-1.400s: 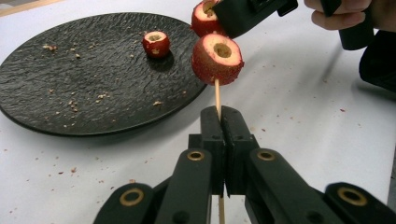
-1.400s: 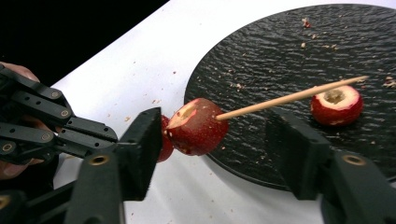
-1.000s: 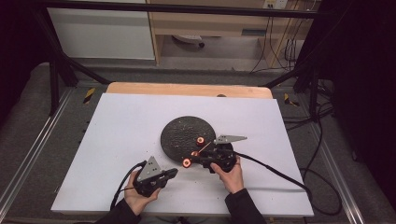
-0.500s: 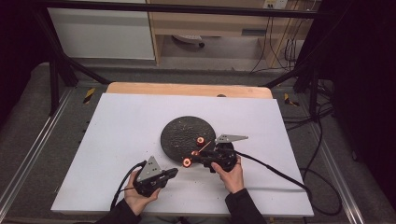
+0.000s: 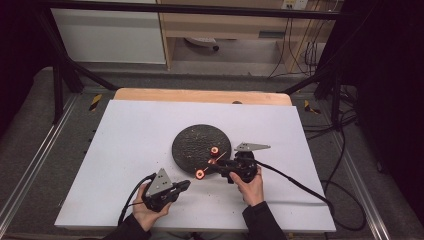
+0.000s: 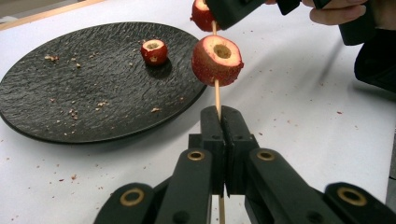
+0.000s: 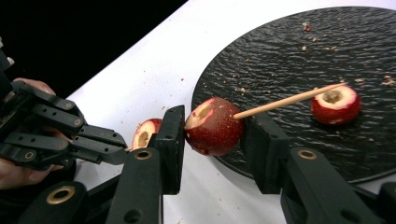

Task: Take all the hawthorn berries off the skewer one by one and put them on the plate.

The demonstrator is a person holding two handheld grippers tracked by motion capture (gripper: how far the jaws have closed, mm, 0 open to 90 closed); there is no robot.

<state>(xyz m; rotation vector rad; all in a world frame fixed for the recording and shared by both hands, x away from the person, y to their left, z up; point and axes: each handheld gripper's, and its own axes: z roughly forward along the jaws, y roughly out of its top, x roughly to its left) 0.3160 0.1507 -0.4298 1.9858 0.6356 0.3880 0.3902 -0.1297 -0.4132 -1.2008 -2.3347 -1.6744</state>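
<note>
Nothing has shifted much since a second ago: both hands sit where they were, and the fruit piece my right gripper [image 7: 212, 128] holds has not left its spot at the near edge of the plate.

That skewered fruit piece [image 7: 214, 126], red-skinned with a hollowed core, is pinched between my right gripper's jaws, closed on its two sides. A thin wooden skewer [image 7: 289, 99] runs through it, its tip sticking out over the plate. A second fruit piece [image 6: 216, 60] sits farther down the same stick, toward my left hand. My left gripper [image 6: 221, 122] has its jaws shut tight on the skewer's lower end, the stick standing up between them.

A third fruit piece [image 7: 335, 104] rests loose on the black round plate [image 5: 195, 134], apart from the skewer. Crumbs speckle the plate and the white bench [image 5: 130, 135] around it. From the high view, both grippers lie on the near half of the bench, the right one touching the plate's near rim, the left one nearer me.
</note>
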